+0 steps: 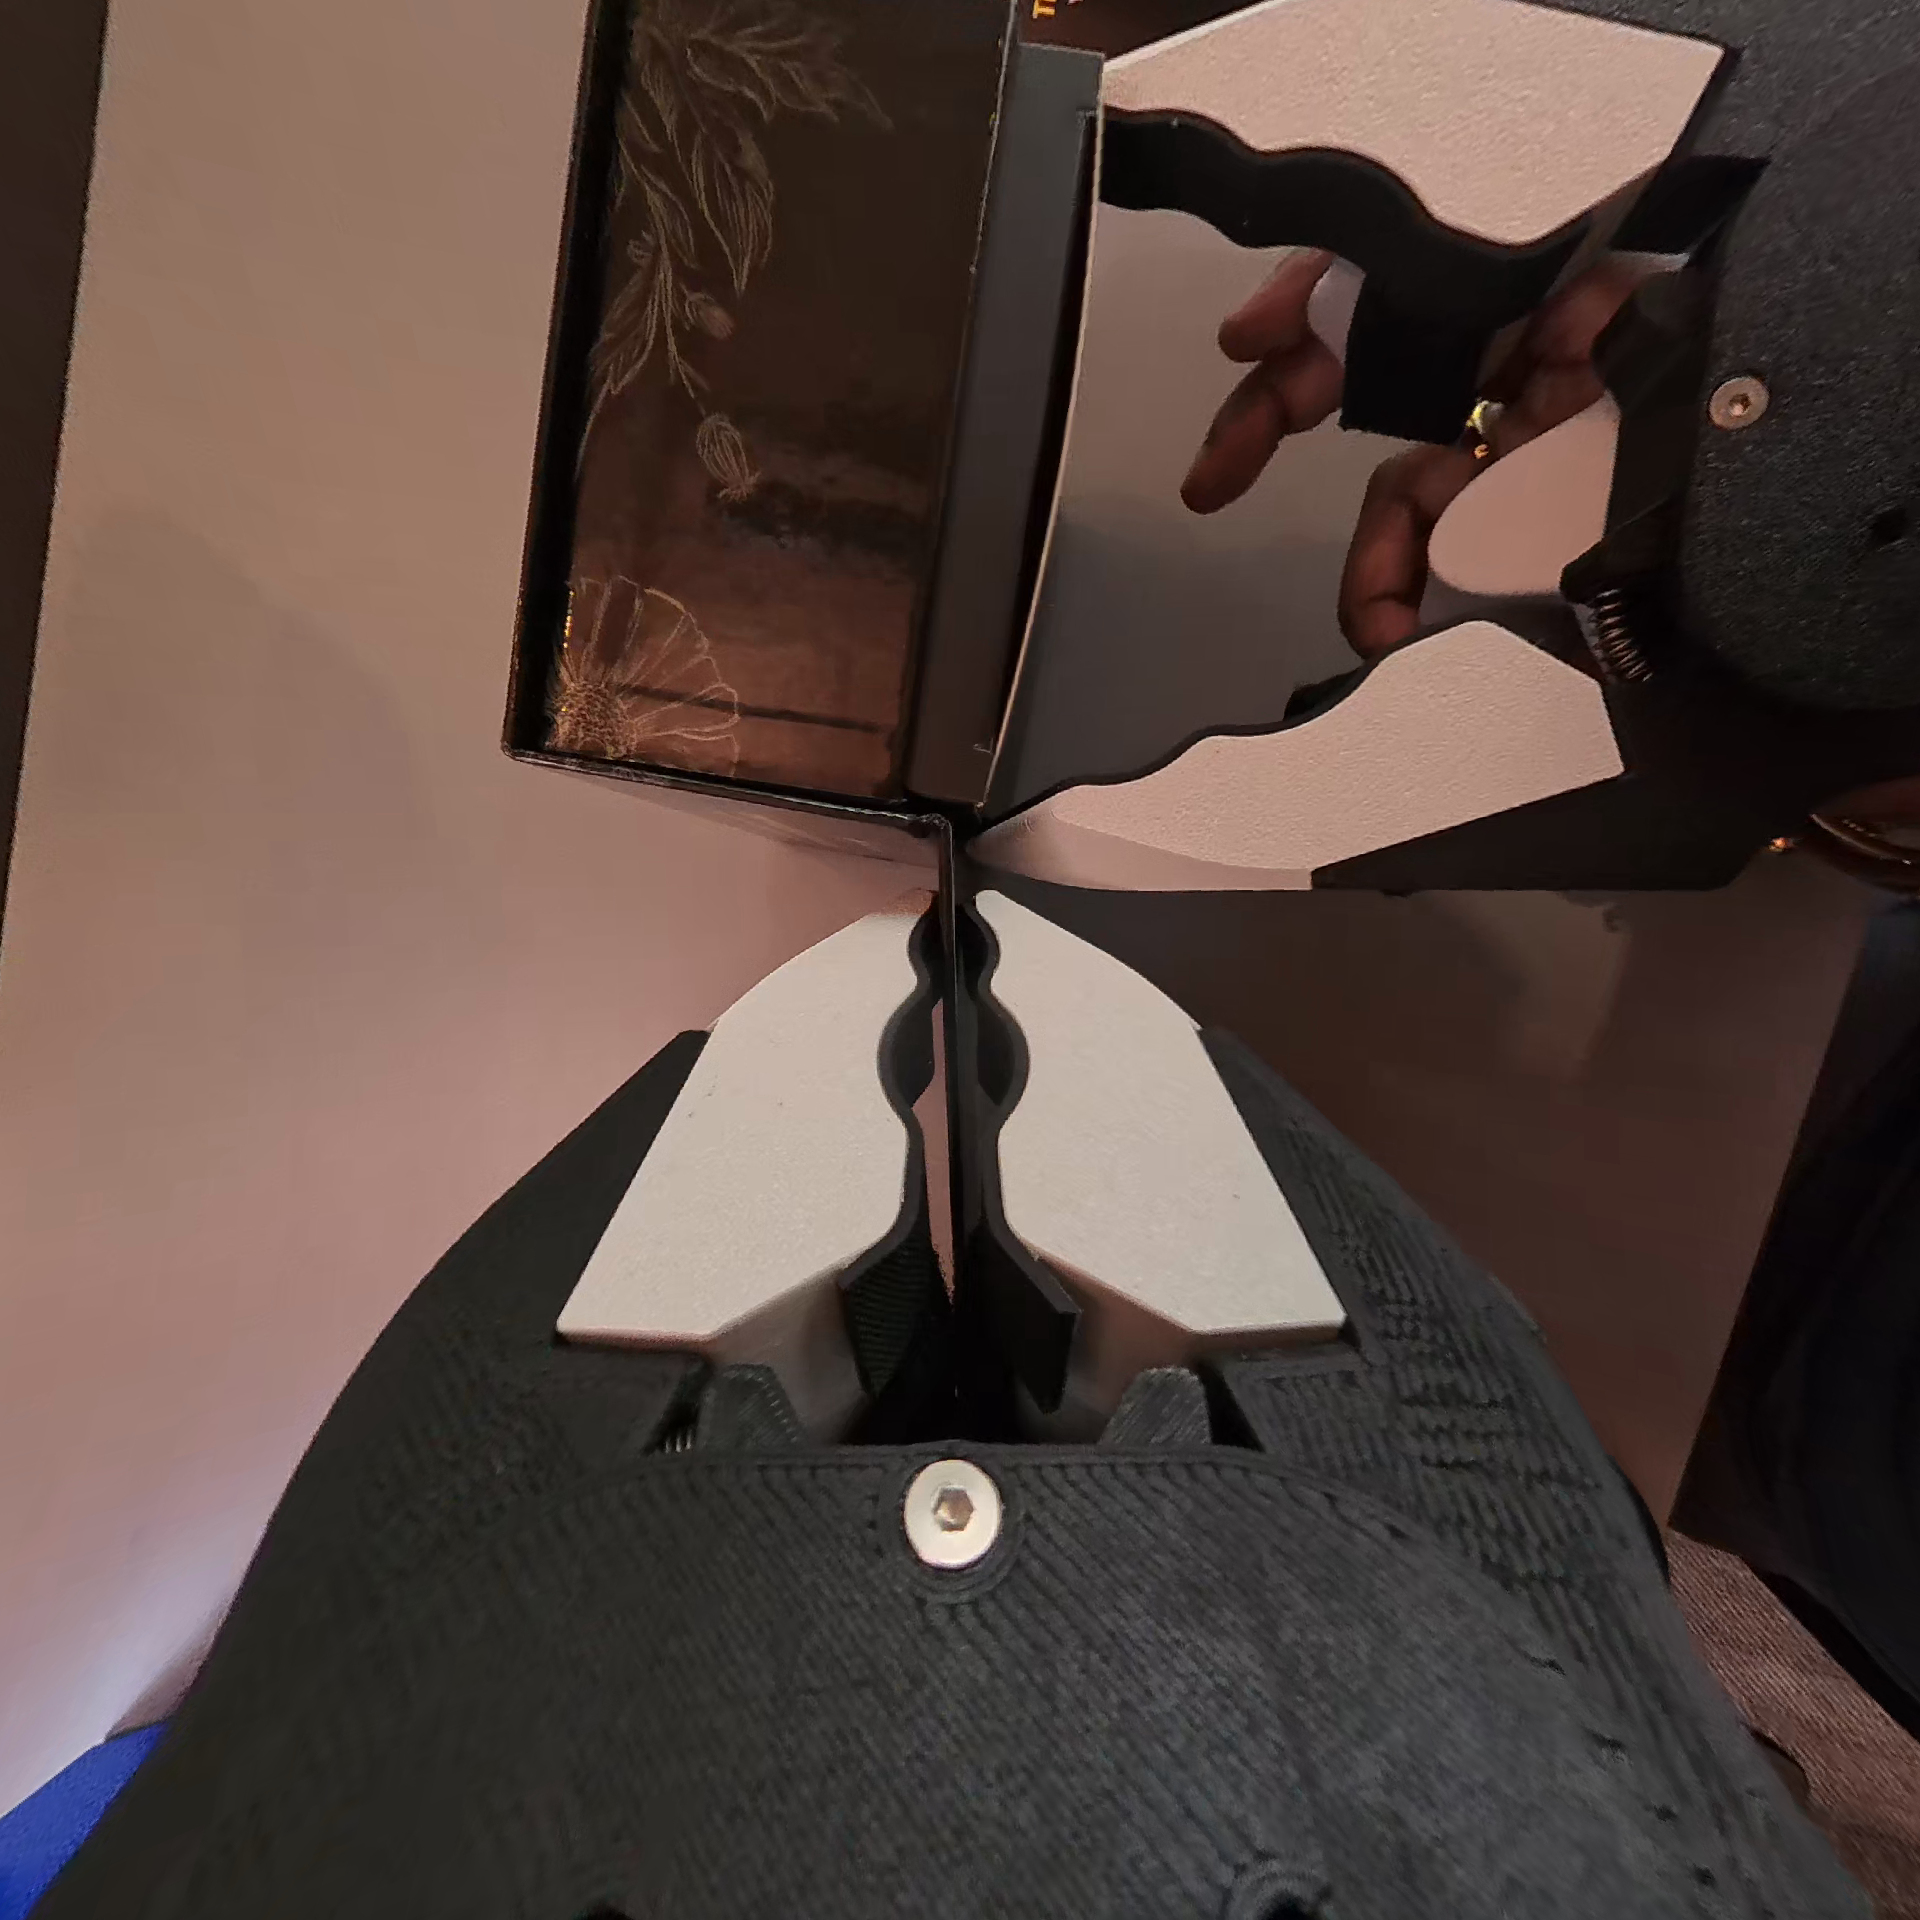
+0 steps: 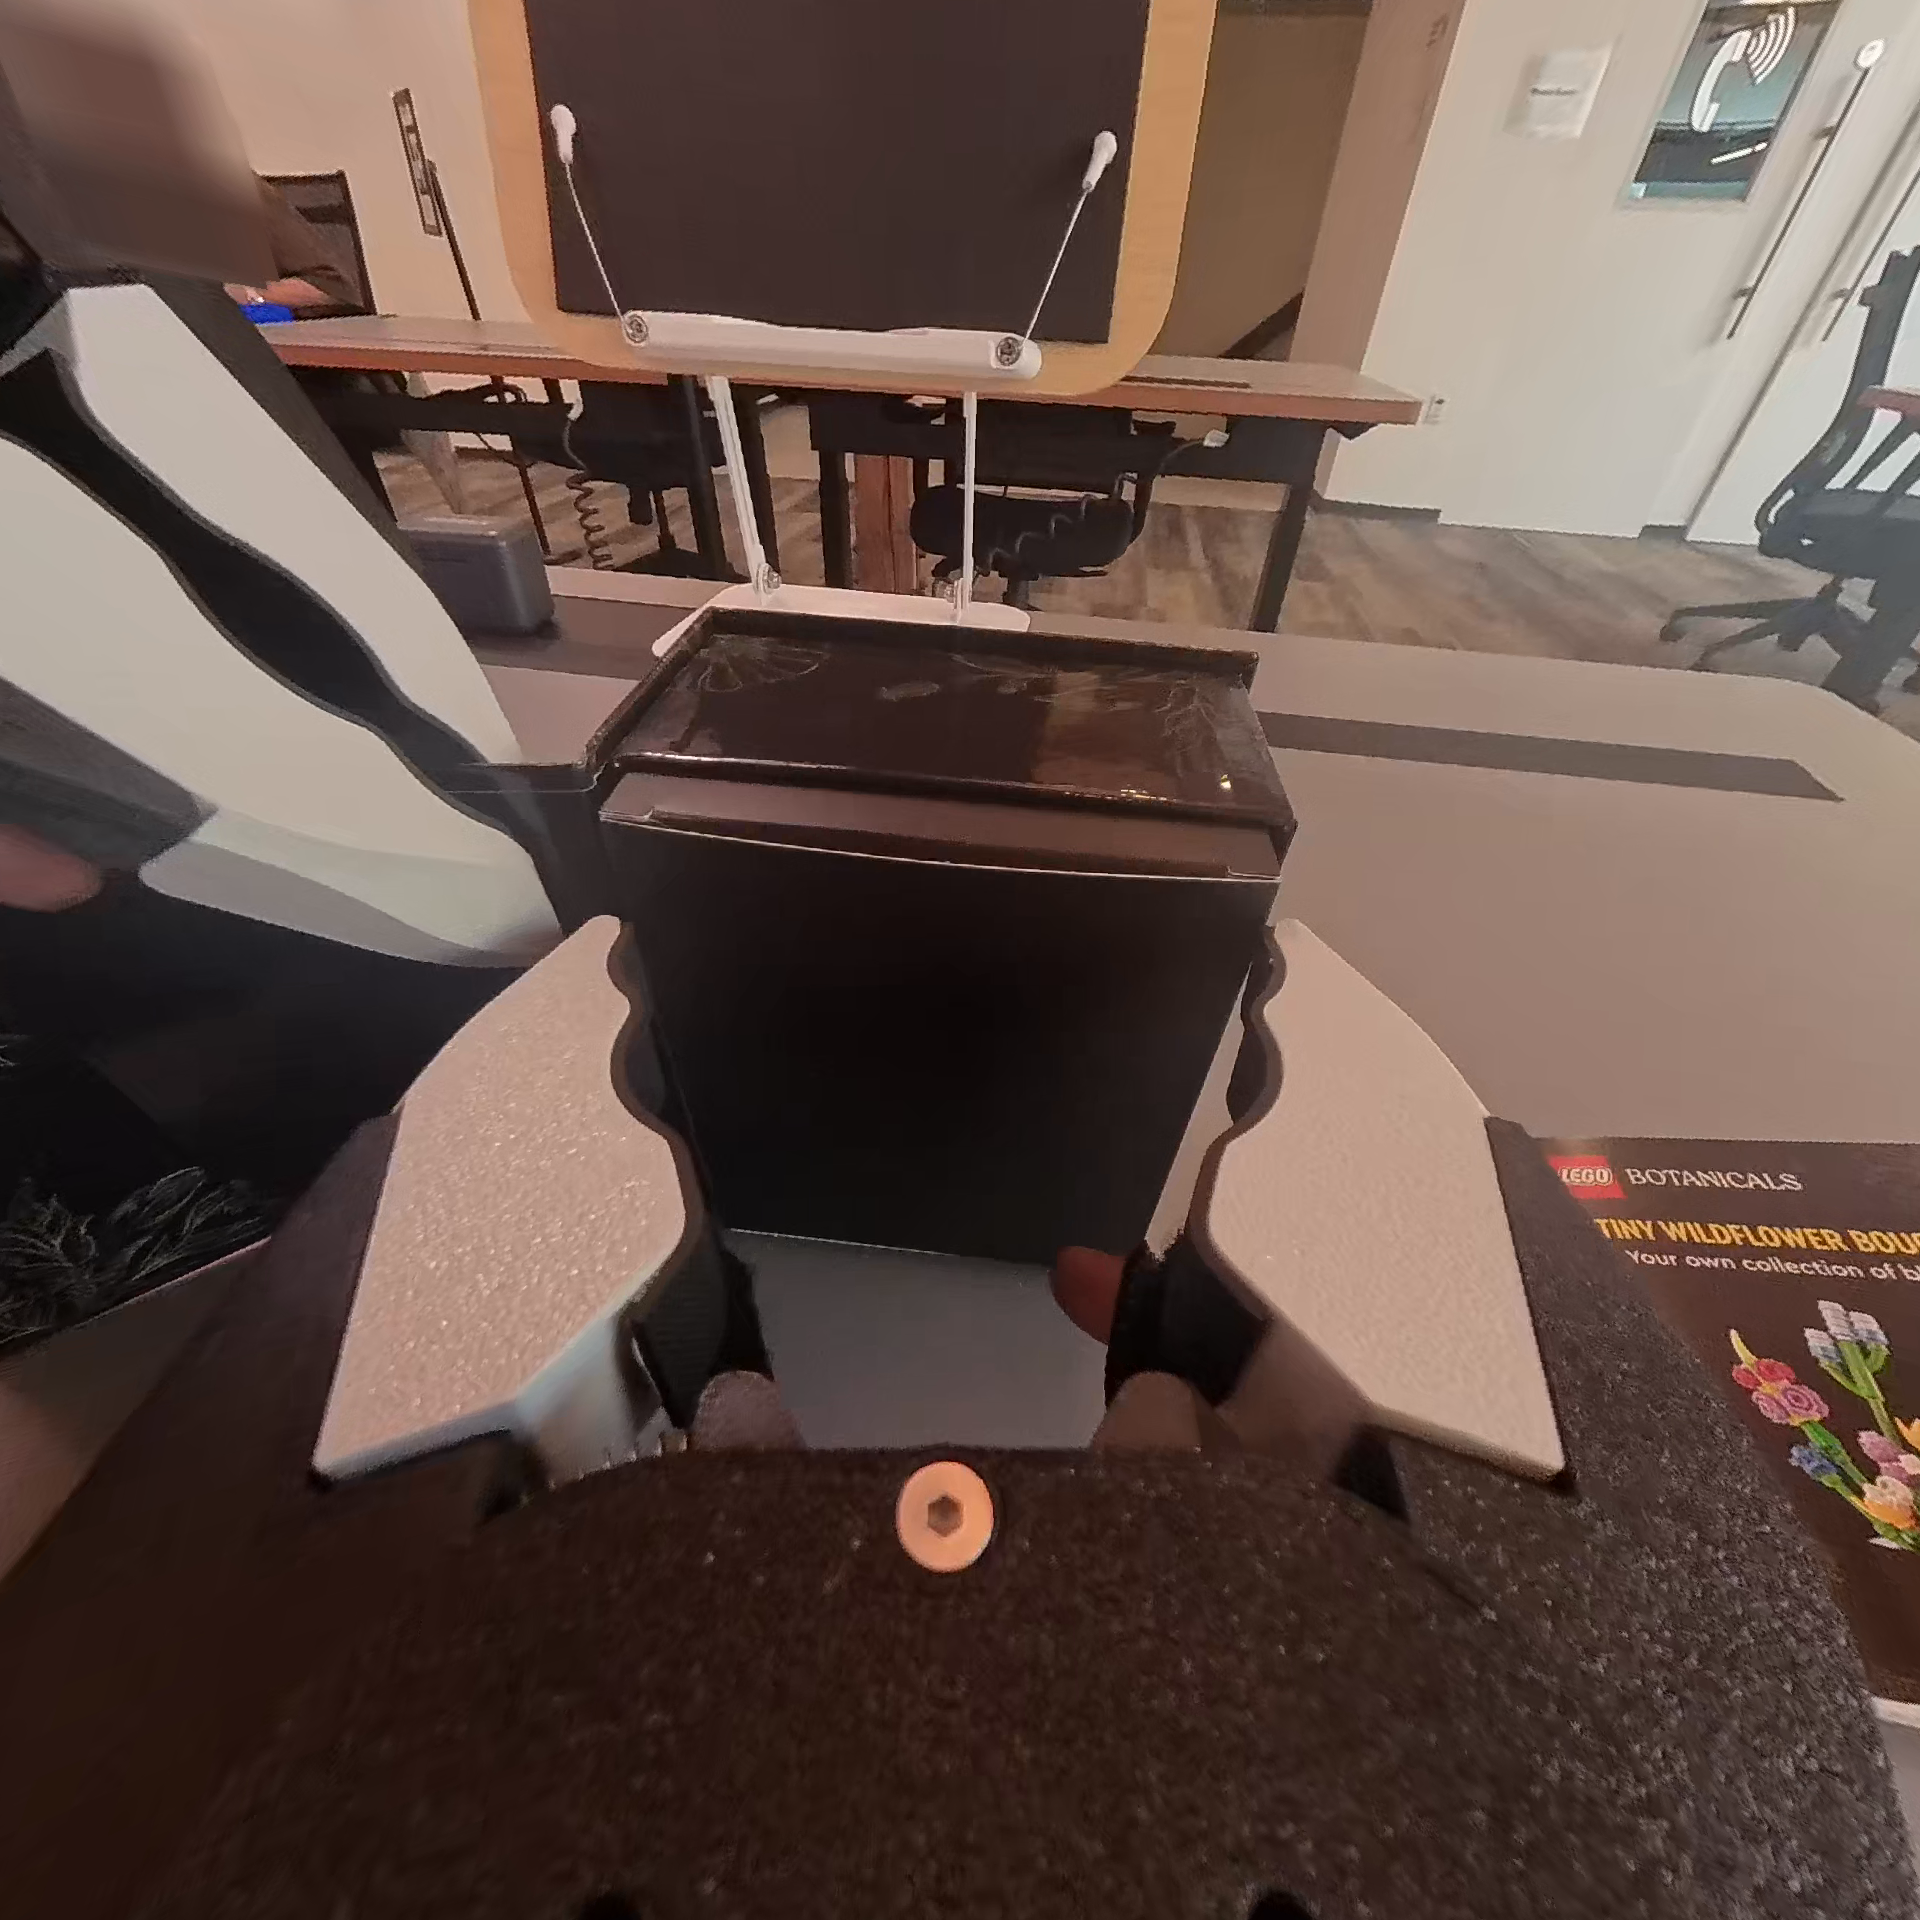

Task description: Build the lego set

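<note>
The left gripper point(image 1: 951, 997) had its jaws pressed together on a thin black flap point(image 1: 948, 1039) that hung from the bottom corner of the black box point(image 1: 748, 416), pinching the card edge-on. The right gripper point(image 2: 940, 1049) straddled the box body point(image 2: 935, 1039), one jaw against each side wall; the jaws looked clamped on it, though the contact itself lay in shadow. In my judgement the two holds worked against each other: the right steadied the carton while the left pulled the flap, so that the set could be opened and its parts got out. The build itself had not begun, since no bricks showed anywhere.

The box, printed with pale line drawings of flowers, was held between the two grippers above the grey counter point(image 2: 1558, 935). Its end flaps point(image 2: 935, 821) looked partly loosened. Just to the right lay a dark sleeve or booklet point(image 2: 1756, 1351) showing a coloured bouquet, flat on the counter.

Beyond the box stood a white stand point(image 2: 862, 613) carrying a wood-framed dark panel point(image 2: 831, 156). Farther off were long desks point(image 2: 1247, 395), black office chairs point(image 2: 1849, 520), wood-look flooring and pale walls with a door at the right.
</note>
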Motion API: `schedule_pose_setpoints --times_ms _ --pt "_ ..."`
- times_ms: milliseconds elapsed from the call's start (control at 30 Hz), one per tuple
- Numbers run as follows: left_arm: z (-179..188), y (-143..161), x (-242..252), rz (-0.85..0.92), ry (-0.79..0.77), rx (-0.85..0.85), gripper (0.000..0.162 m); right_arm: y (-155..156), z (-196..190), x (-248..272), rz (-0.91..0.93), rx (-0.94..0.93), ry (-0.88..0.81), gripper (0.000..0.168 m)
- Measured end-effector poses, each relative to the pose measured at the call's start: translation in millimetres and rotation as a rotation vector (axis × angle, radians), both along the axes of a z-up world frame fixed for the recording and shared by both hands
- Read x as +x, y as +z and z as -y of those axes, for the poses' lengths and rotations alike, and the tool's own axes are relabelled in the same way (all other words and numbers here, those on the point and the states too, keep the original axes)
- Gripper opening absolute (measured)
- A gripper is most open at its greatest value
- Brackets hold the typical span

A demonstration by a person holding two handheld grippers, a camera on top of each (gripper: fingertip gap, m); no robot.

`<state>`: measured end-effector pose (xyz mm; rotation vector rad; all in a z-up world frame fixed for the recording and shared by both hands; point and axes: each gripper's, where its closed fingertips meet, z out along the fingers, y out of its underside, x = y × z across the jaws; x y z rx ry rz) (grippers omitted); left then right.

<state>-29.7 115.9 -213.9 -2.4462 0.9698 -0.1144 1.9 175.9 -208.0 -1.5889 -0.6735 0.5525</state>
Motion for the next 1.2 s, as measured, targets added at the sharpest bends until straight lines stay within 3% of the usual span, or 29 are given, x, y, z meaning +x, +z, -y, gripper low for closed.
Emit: schedule_pose_setpoints --times_ms 167,200,233,267,300,333,400,433,600,700,933,1033,1200 --pt "-6.0 0.0 -6.3 -0.062 0.057 0.061 0.004 -3.1 0.6 2.4 0.006 -0.018 -0.005 0.107" --pt "-7.3 0.3 -7.9 -0.077 0.073 0.075 0.004 -2.4 0.3 4.0 0.010 -0.012 -0.012 0.100" --pt "-10.5 1.3 -15.4 -0.119 0.106 0.103 0.006 0.7 -4.3 13.4 0.021 0.023 -0.064 0.066" --pt "-14.4 4.1 -24.6 -0.157 0.143 0.140 0.004 2.8 -3.9 16.1 0.015 0.041 -0.054 0.051" --pt "-16.2 7.4 -28.5 -0.148 0.163 0.161 0.002 3.5 -2.5 16.2 -0.003 0.028 -0.036 0.050" --pt "-17.4 10.4 -31.6 -0.133 0.179 0.177 0.002 2.9 0.1 13.0 -0.008 0.009 -0.004 0.054" --pt "-16.1 10.6 -34.4 -0.101 0.196 0.159 0.002 0.6 2.8 5.4 -0.012 -0.023 0.021 0.097" --pt "-14.8 8.8 -33.3 -0.080 0.192 0.140 0.002 -2.0 3.9 1.9 -0.003 -0.033 0.029 0.110" --pt "-15.7 11.7 -31.0 -0.119 0.169 0.193 0.002 -12.3 12.4 -11.9 0.002 -0.093 0.101 0.128" --pt "-15.7 20.3 -34.1 -0.239 0.106 0.320 0.002 -1.0 23.5 -13.2 -0.090 -0.156 0.271 0.138" --pt "1.0 23.9 -35.6 -0.388 -0.105 0.492 0.002 22.1 46.4 19.6 -0.175 -0.288 0.748 0.130" --pt "10.8 10.5 -25.4 -0.485 -0.237 0.569 0.002 35.5 38.8 29.3 -0.293 -0.368 0.787 0.125" --pt "19.9 -13.6 -2.9 -0.801 -0.440 0.740 0.002 52.3 33.3 39.6 -0.338 -0.246 0.843 0.101"
